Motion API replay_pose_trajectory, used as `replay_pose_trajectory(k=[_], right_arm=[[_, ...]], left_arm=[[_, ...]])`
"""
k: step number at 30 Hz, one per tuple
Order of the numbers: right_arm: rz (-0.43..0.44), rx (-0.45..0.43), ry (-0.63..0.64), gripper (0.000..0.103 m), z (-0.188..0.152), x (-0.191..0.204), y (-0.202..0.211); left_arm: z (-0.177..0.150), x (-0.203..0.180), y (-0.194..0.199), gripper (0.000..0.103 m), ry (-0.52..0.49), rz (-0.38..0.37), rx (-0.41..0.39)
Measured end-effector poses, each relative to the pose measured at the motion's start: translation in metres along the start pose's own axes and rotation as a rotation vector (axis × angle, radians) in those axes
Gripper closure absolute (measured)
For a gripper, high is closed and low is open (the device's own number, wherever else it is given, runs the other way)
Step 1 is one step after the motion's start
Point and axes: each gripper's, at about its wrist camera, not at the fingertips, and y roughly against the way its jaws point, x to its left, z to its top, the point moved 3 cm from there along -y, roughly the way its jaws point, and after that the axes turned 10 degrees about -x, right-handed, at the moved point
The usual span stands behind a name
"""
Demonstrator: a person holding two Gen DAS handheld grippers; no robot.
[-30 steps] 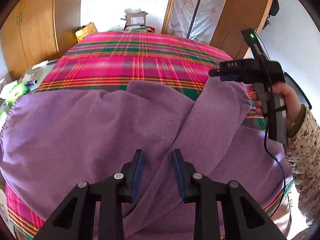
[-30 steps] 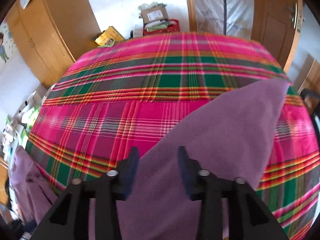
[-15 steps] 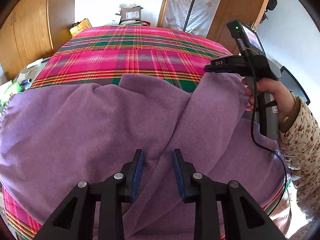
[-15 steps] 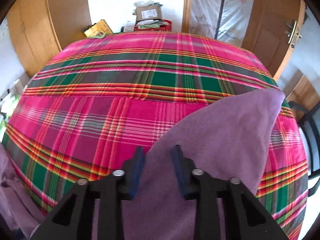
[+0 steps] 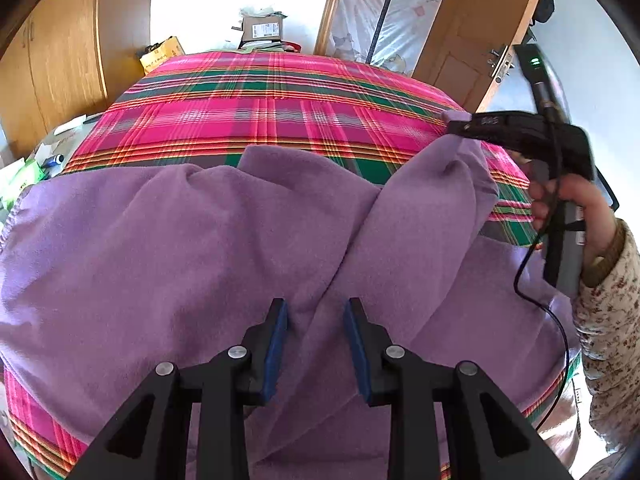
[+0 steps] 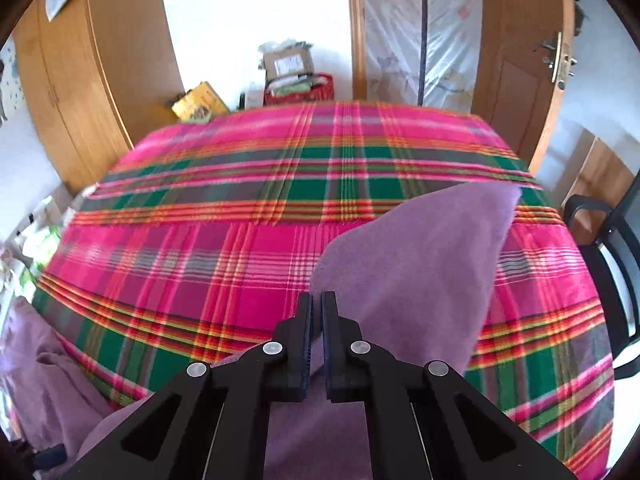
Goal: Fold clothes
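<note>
Purple fleece garment (image 5: 208, 248) lies rumpled across the lower half of the left wrist view, on a bed w/ pink-green plaid cover (image 5: 280, 108). Left tongs (image 5: 316, 312) at bottom centre, spread wide, blue pads just above a ridge of the fleece; nothing gripped. Right tongs (image 6: 316, 304) in the right wrist view nearly closed, pinching fleece edge (image 6: 420, 260) betw. the pads; a flap of it runs up toward the upper right of that frame. In the left view, right side, a hand (image 5: 576, 208) in floral sleeve (image 5: 612, 320) holds that tool, fleece corner lifted off the cover. Wood wardrobe (image 5: 52, 60) upper left, cardboard box (image 5: 262, 30) top centre, door (image 5: 480, 36) upper right.
</note>
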Motion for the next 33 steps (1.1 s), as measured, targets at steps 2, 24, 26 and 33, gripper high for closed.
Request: replay_pose_trajectory(k=[2, 24, 26, 33], right_arm=[[0.004, -0.022, -0.017, 0.098, 0.001, -0.006, 0.015], [-0.041, -0.177, -0.226, 0.098, -0.048, -0.074, 0.150], [-0.054, -0.174, -0.241, 0.098, -0.059, -0.079, 0.156], [-0.087, -0.132, -0.266, 0.098, -0.091, -0.089, 0.160]], left_arm=[[0.000, -0.003, 0.002, 0.073, -0.021, 0.004, -0.011], [-0.009, -0.043, 0.008, 0.082, -0.232, -0.078, -0.021], [-0.011, -0.041, 0.012, 0.087, -0.221, -0.090, -0.033], [-0.011, -0.037, 0.017, 0.093, -0.173, -0.109, -0.050]])
